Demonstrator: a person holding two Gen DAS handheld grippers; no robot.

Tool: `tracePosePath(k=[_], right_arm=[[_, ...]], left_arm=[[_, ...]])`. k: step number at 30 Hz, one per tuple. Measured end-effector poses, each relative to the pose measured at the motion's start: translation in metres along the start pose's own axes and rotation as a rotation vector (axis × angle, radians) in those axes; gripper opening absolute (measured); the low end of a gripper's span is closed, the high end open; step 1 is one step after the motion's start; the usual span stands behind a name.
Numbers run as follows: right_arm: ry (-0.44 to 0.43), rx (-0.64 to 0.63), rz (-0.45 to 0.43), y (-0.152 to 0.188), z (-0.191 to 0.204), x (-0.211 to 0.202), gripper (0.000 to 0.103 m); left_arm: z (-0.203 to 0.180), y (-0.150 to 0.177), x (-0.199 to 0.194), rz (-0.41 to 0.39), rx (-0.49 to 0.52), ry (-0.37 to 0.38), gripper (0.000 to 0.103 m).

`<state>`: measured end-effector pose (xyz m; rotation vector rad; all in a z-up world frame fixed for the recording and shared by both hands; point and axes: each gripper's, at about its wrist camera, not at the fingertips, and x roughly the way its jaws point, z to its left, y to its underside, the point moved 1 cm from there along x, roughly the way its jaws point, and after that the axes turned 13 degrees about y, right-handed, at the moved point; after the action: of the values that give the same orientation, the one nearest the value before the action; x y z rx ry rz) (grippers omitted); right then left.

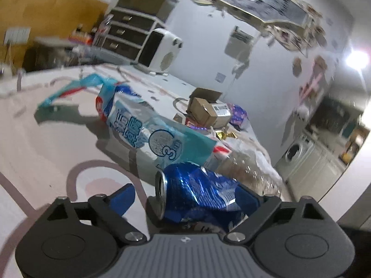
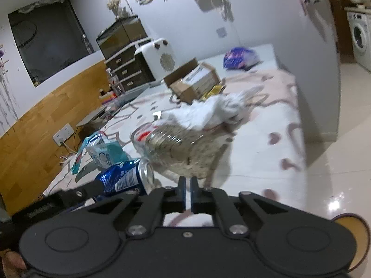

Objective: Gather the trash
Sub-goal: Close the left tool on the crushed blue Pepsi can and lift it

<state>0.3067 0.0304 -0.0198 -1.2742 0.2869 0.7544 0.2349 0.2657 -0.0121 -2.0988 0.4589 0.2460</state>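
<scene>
A: What is the surface like?

B: A pale mat with pinkish shapes, spread on a glossy tiled floor. White wall behind, wood panelling to one side, a dark chest of drawers, a white heater and a washing machine further off.

A: What litter is on it?

B: A crushed blue can, a torn blue-and-white wrapper, a clear plastic bag with white plastic bunched behind it, an open cardboard box and a purple bag.

A: Where is the can relative to the left gripper?

B: Between its widely spread fingers, lying on its side, its far end against the right-hand finger. The other finger stands apart from the can's open end. Not clamped.

A: And the right gripper?

B: Clenched, fingers nearly together with nothing between them, tips just before the clear bag. The can lies to its left.
</scene>
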Motion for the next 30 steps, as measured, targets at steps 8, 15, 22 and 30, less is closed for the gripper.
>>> tracePosePath(k=[8, 15, 22, 30], right_arm=[[-0.076, 0.012, 0.029, 0.000, 0.022, 0.042, 0.003], [-0.224, -0.048, 0.018, 0.012, 0.026, -0.003, 0.003], [-0.282, -0.049, 0.028, 0.019, 0.017, -0.055, 0.003], [-0.262, 0.000, 0.124, 0.051, 0.001, -0.052, 0.003]], left_arm=[[0.010, 0.006, 0.013, 0.047, -0.083, 0.128, 0.087], [-0.022, 0.019, -0.031, 0.023, 0.061, 0.203, 0.087], [-0.054, 0.031, -0.065, 0.039, 0.139, 0.218, 0.095], [-0.076, 0.051, -0.052, 0.184, 0.234, 0.112, 0.103]])
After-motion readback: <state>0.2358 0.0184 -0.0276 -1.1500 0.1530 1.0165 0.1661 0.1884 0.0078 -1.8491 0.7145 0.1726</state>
